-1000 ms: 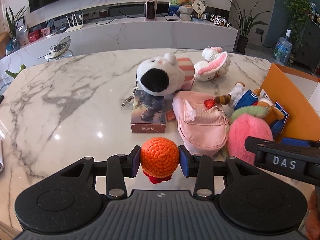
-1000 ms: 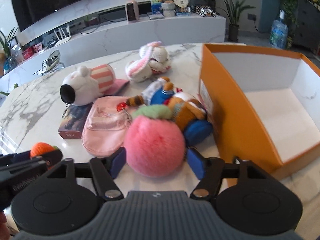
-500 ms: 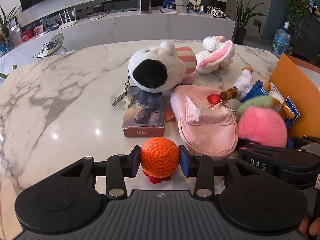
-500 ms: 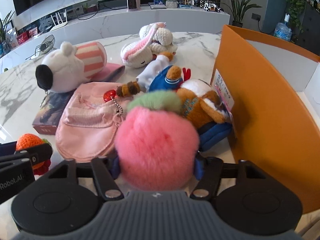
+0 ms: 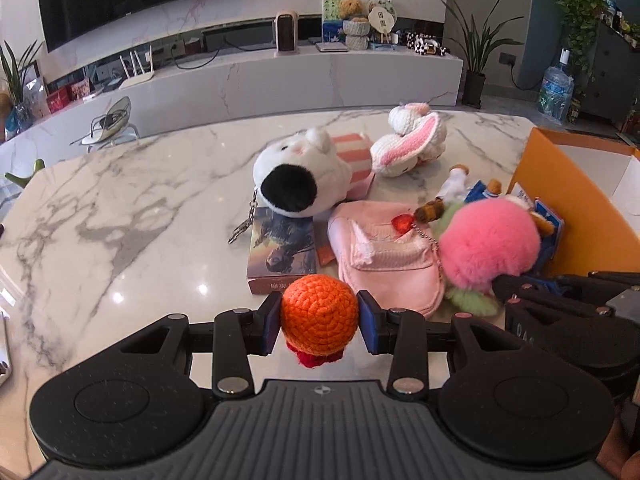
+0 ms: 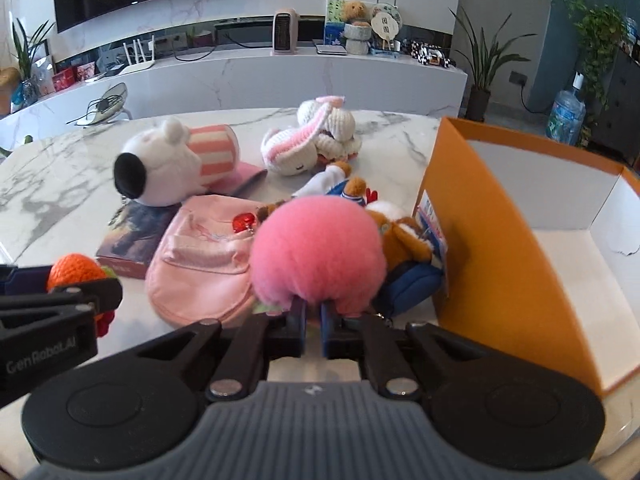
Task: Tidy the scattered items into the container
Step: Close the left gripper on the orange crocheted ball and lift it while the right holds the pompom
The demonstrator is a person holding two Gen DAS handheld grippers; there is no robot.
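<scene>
Since a second ago the right gripper (image 6: 313, 322) has closed: its jaws, then spread either side of the pink pom (image 6: 318, 254), now pinch the pom's base, almost pressed together, and the pom looks lifted a little off the worktop (image 6: 72, 176). That suggests the grasp is made and the carry can begin. The left gripper (image 5: 319, 326) still clamps the orange ball (image 5: 319, 312), held just above the worktop. The box (image 6: 496, 248) stands right of the right gripper, just beside the pom; what shows of its white floor is bare. Ahead of the grippers lie the pouch (image 6: 200, 256), a card box (image 5: 282, 250), the dog (image 5: 296, 178), the bunny (image 5: 408, 146) and more plush by the box wall.
</scene>
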